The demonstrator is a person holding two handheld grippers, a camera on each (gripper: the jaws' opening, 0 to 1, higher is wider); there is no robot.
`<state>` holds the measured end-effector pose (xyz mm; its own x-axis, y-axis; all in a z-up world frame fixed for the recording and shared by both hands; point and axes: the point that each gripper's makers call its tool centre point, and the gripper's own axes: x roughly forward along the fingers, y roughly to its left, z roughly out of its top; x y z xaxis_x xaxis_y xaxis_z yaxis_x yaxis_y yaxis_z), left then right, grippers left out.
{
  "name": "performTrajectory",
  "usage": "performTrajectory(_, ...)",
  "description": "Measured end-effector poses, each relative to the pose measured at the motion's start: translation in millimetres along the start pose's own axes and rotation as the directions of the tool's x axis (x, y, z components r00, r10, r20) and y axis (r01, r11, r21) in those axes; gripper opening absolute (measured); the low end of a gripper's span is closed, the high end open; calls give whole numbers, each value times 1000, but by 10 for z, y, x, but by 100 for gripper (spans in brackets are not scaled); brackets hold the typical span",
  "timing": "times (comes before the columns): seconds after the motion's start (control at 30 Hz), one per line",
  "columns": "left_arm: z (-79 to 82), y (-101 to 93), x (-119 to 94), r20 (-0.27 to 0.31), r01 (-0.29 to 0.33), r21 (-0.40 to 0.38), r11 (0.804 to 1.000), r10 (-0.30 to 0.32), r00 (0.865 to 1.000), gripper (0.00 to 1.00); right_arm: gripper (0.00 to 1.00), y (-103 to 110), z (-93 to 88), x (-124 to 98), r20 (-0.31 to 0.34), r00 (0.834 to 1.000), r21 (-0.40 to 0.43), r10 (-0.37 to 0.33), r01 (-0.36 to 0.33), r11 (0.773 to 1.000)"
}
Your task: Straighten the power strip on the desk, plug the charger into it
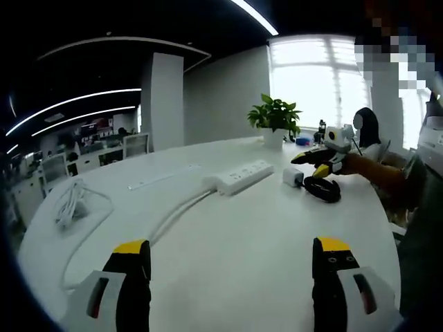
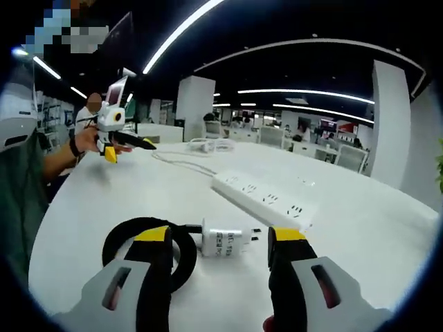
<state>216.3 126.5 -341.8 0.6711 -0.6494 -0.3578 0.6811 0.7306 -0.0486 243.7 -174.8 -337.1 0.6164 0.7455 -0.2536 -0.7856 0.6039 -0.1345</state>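
Between parted right tongs [image 2: 219, 238]: boxy white charger [image 2: 225, 243].

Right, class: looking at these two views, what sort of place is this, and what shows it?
Most likely an open-plan office. A large white desk carries a power strip and a charger. Behind it stand rows of workstations with chairs, under long ceiling light strips. A potted plant sits near the window.

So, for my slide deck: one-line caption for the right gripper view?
Open right gripper poised over the white charger beside its coiled black cable, power strip just beyond.
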Motion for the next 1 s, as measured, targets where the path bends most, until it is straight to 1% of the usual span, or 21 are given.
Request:
performTrajectory(0.17,-7,-6,3,3,6,-10,1000,-6,1000,99,52,-20,-12,54,13,1000,22,24,-24,999)
performTrajectory(0.3,-3,-6,-1,5,6,-9,1000,-6,1000,99,51,11,-10,117,11,999,5,52,-52,999)
performTrajectory(0.4,-2,-11,-5,5,5,-8,1000,-5,1000,99,45,19,23,149,29,998,0,49,-49,999)
performTrajectory(0.5,-4,-19,-2,2,3,-5,1000,-3,1000,98,44,31,40,192,37,997,5,68,-69,998)
performTrajectory(0.57,8,-37,-4,7,6,-6,1000,-6,1000,98,44,29,20,213,26,996,12,82,-83,996)
performTrajectory(0.67,15,-54,-8,9,7,-4,1000,-7,1000,98,44,10,6,218,23,996,15,81,-82,997)
performTrajectory(0.8,18,-82,-4,9,17,-4,1000,-16,1000,98,42,-16,-7,232,32,997,32,69,-70,997)
performTrajectory(1.0,19,-100,12,12,21,-10,1000,-21,1000,98,40,27,28,279,30,997,-5,67,-67,998)
